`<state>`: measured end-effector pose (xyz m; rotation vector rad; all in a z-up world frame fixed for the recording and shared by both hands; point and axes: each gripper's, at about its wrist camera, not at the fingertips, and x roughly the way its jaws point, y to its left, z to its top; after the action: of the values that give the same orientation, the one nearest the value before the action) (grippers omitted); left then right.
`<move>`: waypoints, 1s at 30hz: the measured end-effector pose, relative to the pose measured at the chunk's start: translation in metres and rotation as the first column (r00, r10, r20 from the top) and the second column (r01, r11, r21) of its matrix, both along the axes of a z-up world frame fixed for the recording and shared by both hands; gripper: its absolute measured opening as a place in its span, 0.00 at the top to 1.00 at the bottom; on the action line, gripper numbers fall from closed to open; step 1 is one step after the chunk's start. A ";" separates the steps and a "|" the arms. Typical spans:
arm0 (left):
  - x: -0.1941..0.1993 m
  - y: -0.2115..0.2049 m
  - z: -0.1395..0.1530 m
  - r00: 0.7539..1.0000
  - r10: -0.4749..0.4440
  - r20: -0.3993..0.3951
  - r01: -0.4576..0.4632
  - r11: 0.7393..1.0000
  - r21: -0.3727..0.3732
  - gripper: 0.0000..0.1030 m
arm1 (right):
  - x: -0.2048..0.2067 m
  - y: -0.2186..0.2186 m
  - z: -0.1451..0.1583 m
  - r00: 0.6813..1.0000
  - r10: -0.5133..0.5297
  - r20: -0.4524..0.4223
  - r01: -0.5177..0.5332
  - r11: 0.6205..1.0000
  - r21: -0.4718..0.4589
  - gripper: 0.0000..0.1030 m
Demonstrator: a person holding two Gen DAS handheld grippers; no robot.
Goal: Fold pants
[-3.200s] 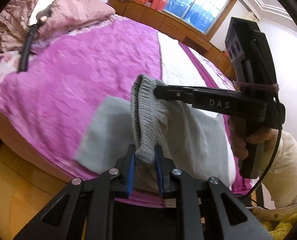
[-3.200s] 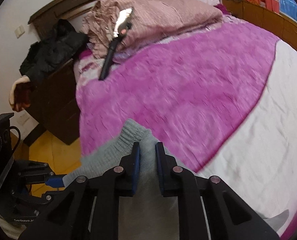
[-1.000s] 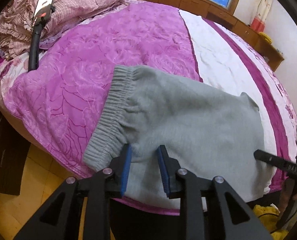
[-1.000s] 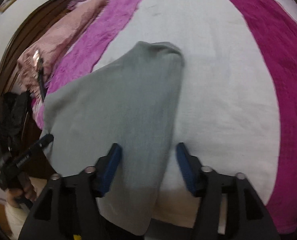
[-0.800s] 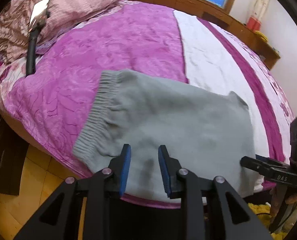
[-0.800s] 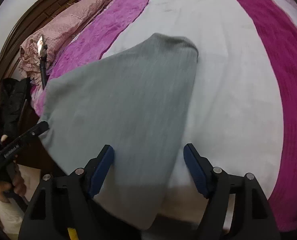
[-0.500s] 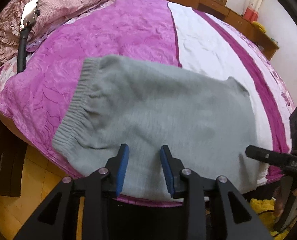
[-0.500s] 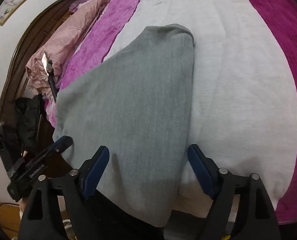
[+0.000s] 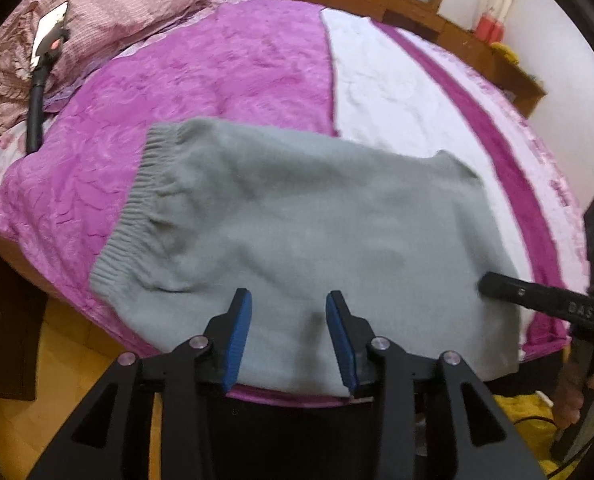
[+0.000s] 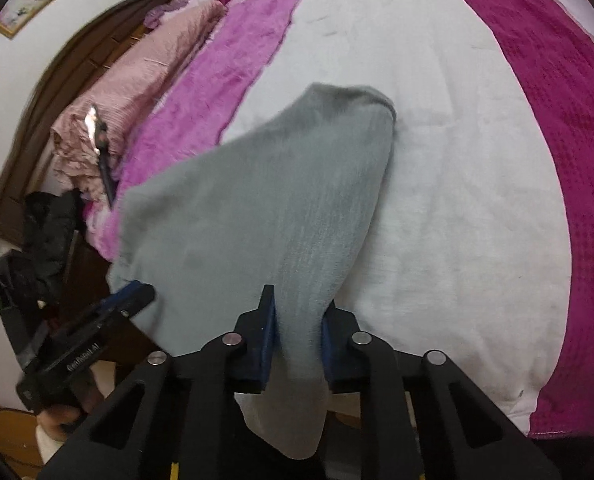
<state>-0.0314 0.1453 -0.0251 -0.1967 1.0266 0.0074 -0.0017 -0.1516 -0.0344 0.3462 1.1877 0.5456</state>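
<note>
Your grey knit pants [image 9: 305, 232] lie folded flat near the edge of the bed, across its magenta bedspread [image 9: 201, 80] and white centre panel [image 10: 457, 184], ribbed waistband [image 9: 137, 208] toward the pink pillow [image 9: 109, 16]. Your right gripper [image 10: 297, 344], its jaws just closed, pinches the near fabric edge. Your left gripper [image 9: 288, 336], jaws just widening, stands spread above the cloth, gripping nothing.
</note>
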 end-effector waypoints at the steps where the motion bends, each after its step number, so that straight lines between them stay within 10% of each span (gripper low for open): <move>1: -0.001 -0.004 0.001 1.000 -0.012 0.003 0.012 1.000 -0.007 0.61 | -0.002 -0.001 0.004 1.000 0.000 0.009 0.000 1.000 0.018 0.90; 10: 0.003 -0.029 -0.016 0.995 -0.085 -0.050 0.086 0.996 -0.001 0.61 | -0.014 0.006 0.045 0.990 0.061 0.125 -0.075 0.991 0.111 0.93; 30: 0.006 0.086 0.026 0.988 0.154 0.022 -0.155 0.980 0.126 0.61 | -0.001 0.093 0.100 0.933 0.293 0.209 -0.327 0.933 0.152 0.94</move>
<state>-0.0249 0.2314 0.0008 -0.1595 0.9929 0.2123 -0.0031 -0.0582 0.0658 0.2585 1.0198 0.9495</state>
